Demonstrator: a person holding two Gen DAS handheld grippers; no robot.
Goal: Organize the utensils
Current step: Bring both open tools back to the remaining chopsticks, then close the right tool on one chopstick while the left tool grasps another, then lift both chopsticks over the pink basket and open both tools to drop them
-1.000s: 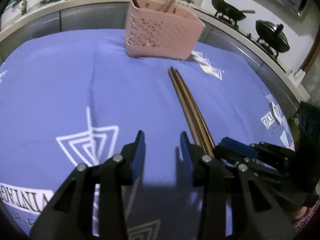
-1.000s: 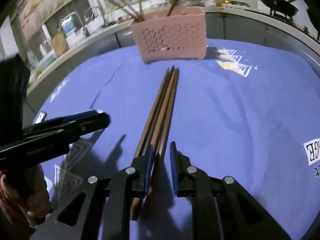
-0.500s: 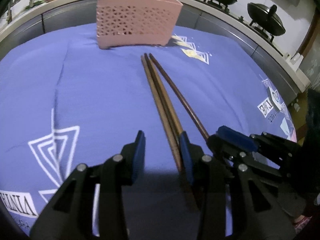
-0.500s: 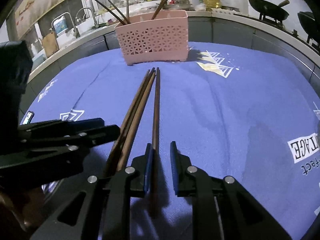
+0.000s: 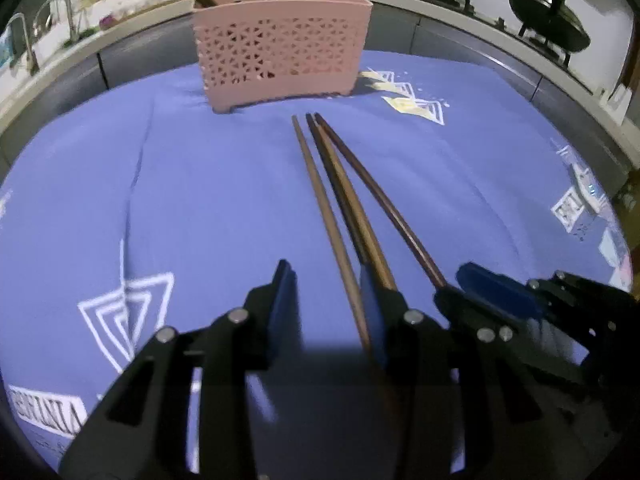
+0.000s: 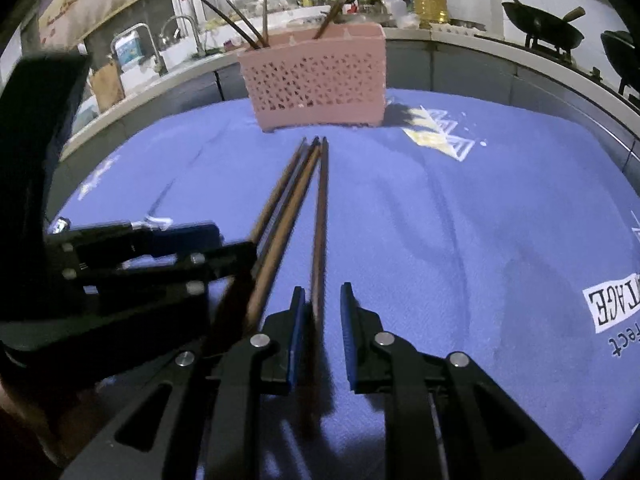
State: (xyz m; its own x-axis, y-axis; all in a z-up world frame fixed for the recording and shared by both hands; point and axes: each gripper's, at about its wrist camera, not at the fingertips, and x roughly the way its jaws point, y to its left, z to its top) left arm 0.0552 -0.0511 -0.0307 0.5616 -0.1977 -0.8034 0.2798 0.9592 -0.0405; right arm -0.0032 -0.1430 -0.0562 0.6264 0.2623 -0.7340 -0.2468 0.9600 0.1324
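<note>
Chopsticks (image 5: 340,196), near ends hidden under both part-open tools: left tool (image 5: 328,300), right tool (image 6: 322,312).

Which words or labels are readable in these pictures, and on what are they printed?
"TAGE", turned sideways and cut off at the picture's edge: white patch on the blue tablecloth, right wrist view.
"fect" under it, also cut off.
White patch in the left wrist view's lower left: upside down, too blurred to read.
Small patch at the right edge: too blurred.
Bottle labels on the counter: too small.
</note>
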